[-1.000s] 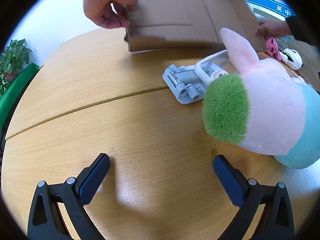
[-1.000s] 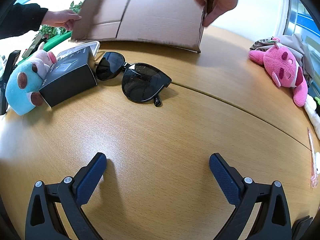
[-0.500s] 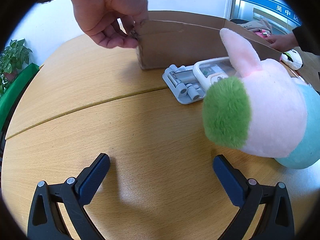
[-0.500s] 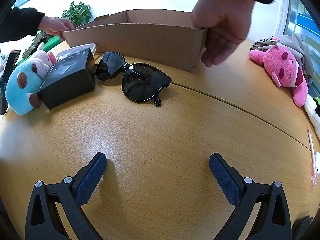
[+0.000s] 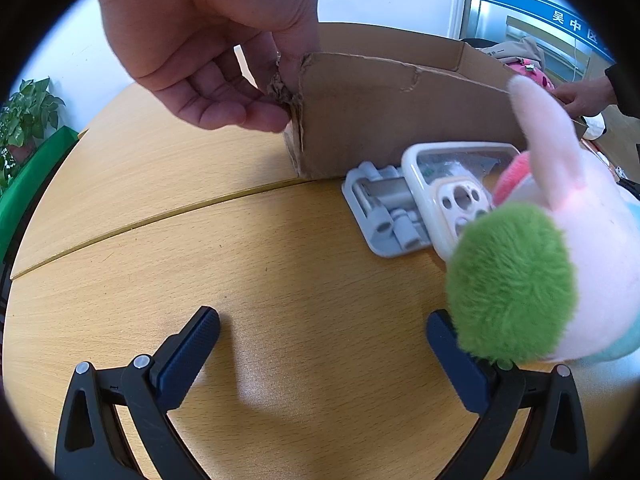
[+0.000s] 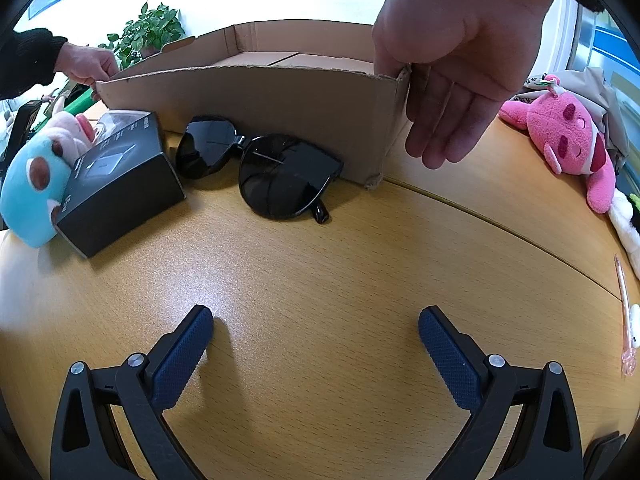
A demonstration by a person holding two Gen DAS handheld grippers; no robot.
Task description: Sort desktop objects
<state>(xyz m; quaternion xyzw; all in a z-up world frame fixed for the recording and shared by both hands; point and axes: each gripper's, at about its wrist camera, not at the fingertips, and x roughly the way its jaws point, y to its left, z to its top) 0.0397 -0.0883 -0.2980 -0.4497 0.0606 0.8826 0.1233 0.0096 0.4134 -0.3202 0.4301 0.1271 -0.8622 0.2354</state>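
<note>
Both tongs hang low over bare wood, wide open and holding nothing: the left tongs point(image 5: 322, 340) at the bottom of the left wrist view, the right tongs point(image 6: 316, 336) at the bottom of the right wrist view.

A cardboard box point(image 6: 256, 112), open at the top, sits across the upper middle of both views. A bare hand point(image 6: 452, 64) pinches its corner at the upper right of the right view, and a second hand point(image 6: 88, 66) in a dark sleeve holds the far end at upper left. The box is still in someone's grip, so the sensible course is to hold off until those hands clear.

The things to sort lie along the box's near wall. In the right view, black sunglasses point(image 6: 260, 164) touch the wall in the centre, with a black carton point(image 6: 116, 184) just to their left leaning against a blue plush toy point(image 6: 28, 184). In the left view, a grey plastic holder point(image 5: 384, 216) and a white phone case point(image 5: 452, 196) lie at centre right, partly behind a plush toy with a green snout point(image 5: 512, 284) that nearly touches the left tongs' right finger.

The sunglasses look like the easiest first pick for the right tongs: grip the bridge or frame, not the lenses, and lift clear of the box wall before carrying them over the rim. A pink plush point(image 6: 568, 144) and a pen point(image 6: 626, 312) lie well apart on the bench point(image 6: 320, 264), at the right edge.
</note>
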